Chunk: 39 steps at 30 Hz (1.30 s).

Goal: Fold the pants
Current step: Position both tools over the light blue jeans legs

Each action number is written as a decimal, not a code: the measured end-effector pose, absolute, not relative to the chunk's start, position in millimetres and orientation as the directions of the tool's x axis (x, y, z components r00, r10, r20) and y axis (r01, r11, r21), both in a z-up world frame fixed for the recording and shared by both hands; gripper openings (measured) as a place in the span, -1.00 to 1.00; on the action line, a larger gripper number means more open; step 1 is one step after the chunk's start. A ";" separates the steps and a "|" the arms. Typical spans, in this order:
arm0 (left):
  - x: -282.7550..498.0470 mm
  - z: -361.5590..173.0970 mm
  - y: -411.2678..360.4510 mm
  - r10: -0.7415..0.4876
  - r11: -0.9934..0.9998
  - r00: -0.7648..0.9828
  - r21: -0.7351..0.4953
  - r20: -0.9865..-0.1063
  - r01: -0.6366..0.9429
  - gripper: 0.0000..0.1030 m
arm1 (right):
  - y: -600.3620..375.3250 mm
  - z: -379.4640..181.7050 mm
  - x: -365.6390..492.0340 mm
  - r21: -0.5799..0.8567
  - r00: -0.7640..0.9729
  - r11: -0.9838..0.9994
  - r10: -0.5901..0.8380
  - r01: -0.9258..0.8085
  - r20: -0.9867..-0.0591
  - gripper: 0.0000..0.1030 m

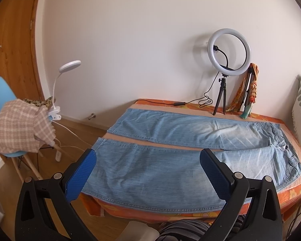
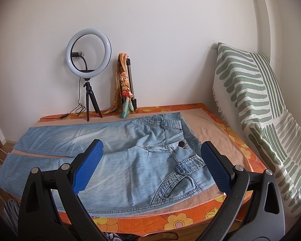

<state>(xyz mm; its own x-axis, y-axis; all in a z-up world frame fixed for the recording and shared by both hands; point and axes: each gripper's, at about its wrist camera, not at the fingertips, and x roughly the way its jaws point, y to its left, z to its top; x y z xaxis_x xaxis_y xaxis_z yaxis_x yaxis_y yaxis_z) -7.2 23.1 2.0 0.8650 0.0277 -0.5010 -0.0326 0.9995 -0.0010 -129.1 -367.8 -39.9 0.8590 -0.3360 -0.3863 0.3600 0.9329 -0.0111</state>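
Light blue jeans (image 1: pixel 170 160) lie flat and unfolded on the table, legs spread slightly apart toward the left, waistband to the right. In the right wrist view the jeans (image 2: pixel 134 160) show their waistband, a dark button and the front pocket. My left gripper (image 1: pixel 148 156) hovers open above the near leg, close to the table's front edge. Over the hip and pocket area my right gripper (image 2: pixel 152 148) stands open too. Neither holds any cloth.
The table (image 2: pixel 190 219) has an orange flowered cover with a beige cloth on it. A ring light on a tripod (image 2: pixel 88 60) and a scarf-wrapped stand (image 2: pixel 125 88) sit at the back. A green-striped cushion (image 2: pixel 256 104) leans at right. A blue chair with checked fabric (image 1: pixel 20 124) and a clip lamp (image 1: pixel 68 66) stand left.
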 end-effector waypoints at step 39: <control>-14.6 -51.9 71.6 -0.009 0.995 0.843 0.083 -0.538 0.063 0.98 | -326.4 -186.1 -105.1 -0.231 0.719 0.943 0.014 -0.242 -0.695 0.58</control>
